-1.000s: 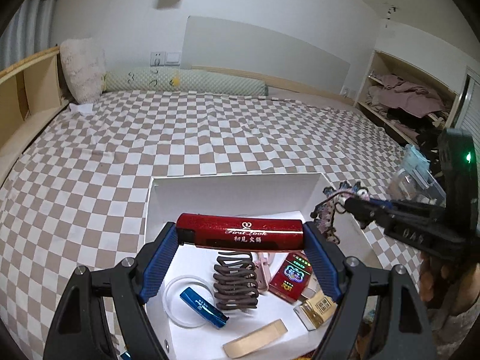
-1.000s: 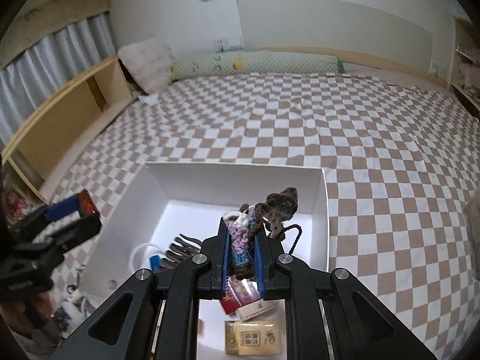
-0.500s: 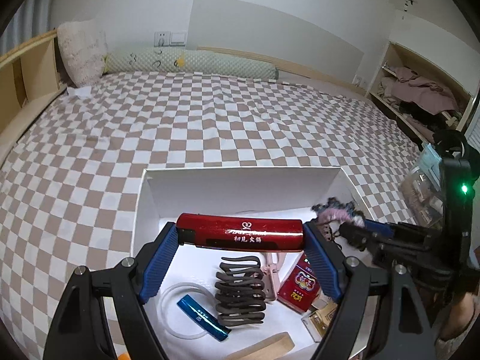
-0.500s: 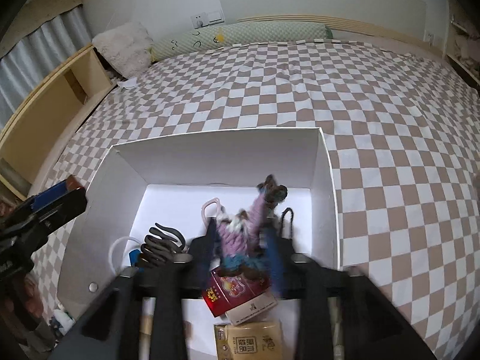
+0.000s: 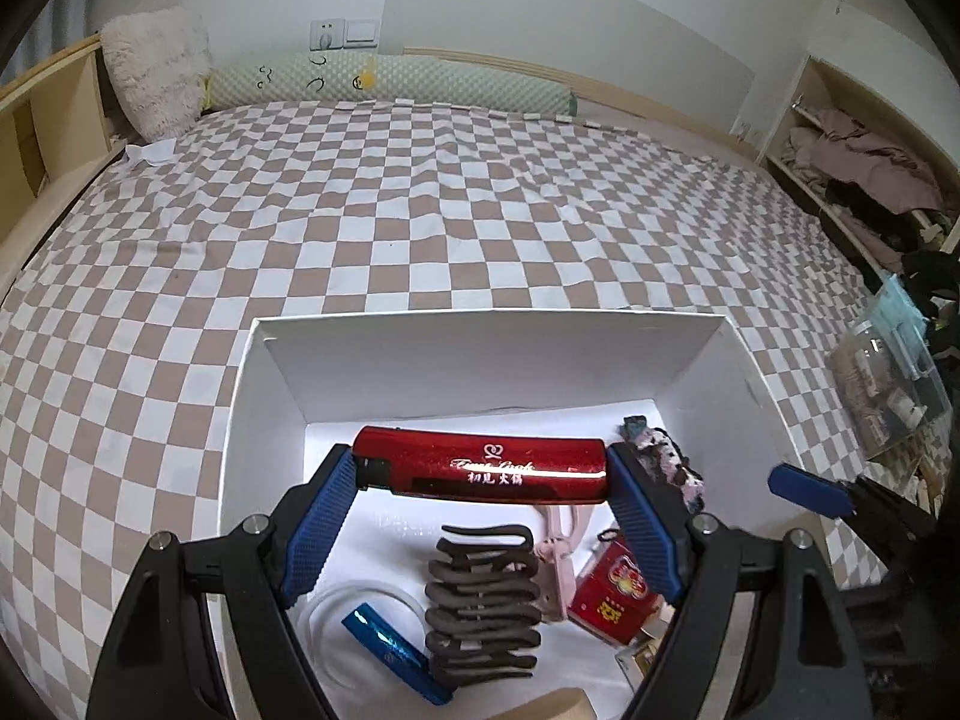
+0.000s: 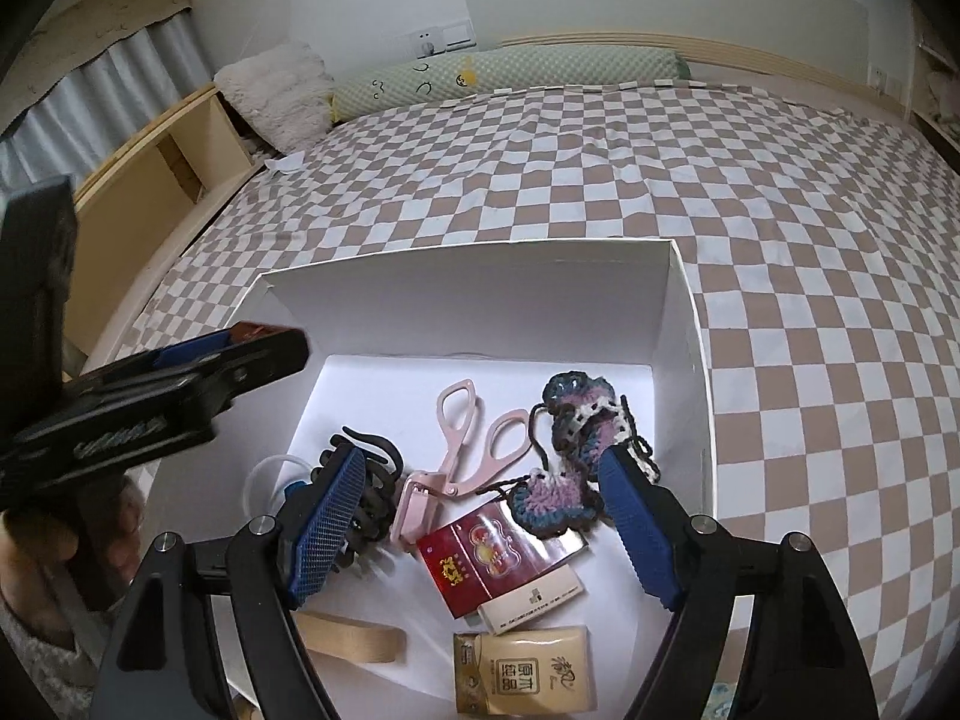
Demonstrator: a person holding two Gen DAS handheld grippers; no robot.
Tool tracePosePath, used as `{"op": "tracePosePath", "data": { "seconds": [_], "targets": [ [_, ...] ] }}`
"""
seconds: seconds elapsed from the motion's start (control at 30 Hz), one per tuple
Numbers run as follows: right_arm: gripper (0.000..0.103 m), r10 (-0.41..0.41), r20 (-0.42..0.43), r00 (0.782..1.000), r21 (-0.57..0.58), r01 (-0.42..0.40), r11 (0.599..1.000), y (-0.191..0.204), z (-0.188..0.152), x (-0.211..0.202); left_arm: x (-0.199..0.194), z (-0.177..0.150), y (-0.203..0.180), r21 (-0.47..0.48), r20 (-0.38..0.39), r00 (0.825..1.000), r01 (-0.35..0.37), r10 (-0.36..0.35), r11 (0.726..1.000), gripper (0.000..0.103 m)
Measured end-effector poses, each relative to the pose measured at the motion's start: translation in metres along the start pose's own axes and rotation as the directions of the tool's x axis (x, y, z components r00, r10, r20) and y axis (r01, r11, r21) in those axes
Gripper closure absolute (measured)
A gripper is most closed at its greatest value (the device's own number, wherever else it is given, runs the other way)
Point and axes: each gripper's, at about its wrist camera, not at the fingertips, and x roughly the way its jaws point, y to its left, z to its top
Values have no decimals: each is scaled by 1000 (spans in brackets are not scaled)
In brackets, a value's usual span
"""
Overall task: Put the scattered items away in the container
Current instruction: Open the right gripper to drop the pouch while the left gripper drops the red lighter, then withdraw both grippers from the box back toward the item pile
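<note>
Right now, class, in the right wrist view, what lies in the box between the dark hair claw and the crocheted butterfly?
The pink scissors lie between the hair claw and the crocheted butterfly, on the white box floor.

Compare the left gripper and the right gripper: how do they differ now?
The left gripper is shut on a red lighter; the right gripper is open and holds nothing, its jaws have just been opening. A crochet piece lies free between the right gripper's jaws. Both hang over the white box.
</note>
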Motion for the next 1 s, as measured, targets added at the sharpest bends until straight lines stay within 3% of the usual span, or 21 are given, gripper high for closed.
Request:
{"op": "tracePosePath", "data": {
  "seconds": [0.23,0.27,0.3,0.33,1.0],
  "targets": [
    [23,8,-15,1000,-2,-8,1000,-1,-2,4,14,4,8,-69,-37,999,-19,17,997,20],
    [23,8,-15,1000,-2,-8,1000,-1,-2,4,16,4,9,-79,-46,999,-20,16,997,17],
    [23,8,-14,1000,-2,-8,1000,-1,-2,4,18,4,12,-90,-53,998,-19,14,996,4],
    [23,9,-14,1000,-1,-9,1000,-1,-3,4,18,4,14,-103,-57,998,-18,12,995,0],
    [23,5,10,1000,-14,-5,1000,10,-6,-17,-21,-10,20,-55,1,998,-57,57,997,0]
  ]
}}
